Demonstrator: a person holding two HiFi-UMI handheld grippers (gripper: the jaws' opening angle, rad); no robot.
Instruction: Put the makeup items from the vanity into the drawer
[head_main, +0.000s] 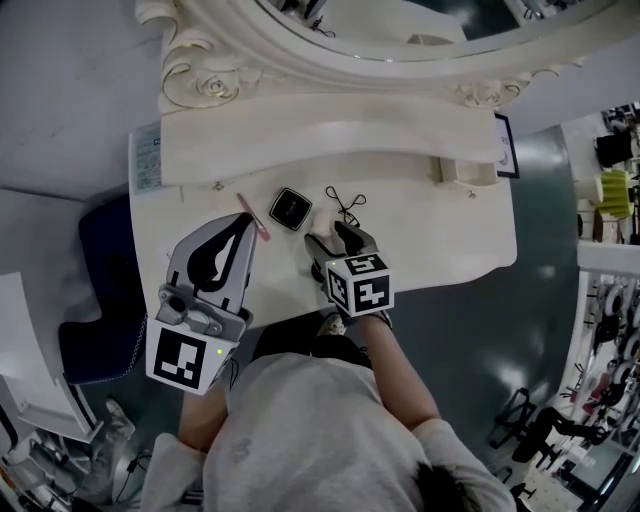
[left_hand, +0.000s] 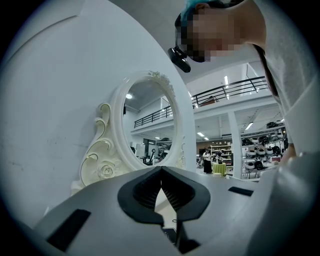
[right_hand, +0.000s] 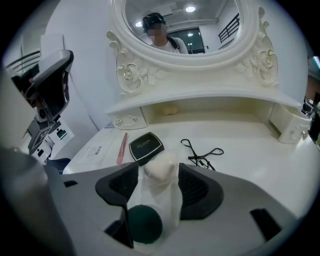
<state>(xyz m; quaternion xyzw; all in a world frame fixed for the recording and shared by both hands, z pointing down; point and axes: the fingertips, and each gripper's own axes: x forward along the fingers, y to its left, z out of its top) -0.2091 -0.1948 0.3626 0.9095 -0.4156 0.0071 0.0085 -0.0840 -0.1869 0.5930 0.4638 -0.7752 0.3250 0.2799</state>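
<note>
The clear packet with a cream puff and a dark green ball inside is just in front of the black compact, pinched between the jaws of the right gripper, which reaches in low over the front edge of the vanity top. A pink stick lies just left of the compact and a black wire tool lies to its right, with open tabletop beyond. Front-left of the compact the left gripper hangs tilted, its jaws pressed together and empty.

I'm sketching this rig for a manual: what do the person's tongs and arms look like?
The left tongs and right tongs are grey with black ribbed pads; each carries a white cube with black square markers. The sleeves are light grey.
</note>
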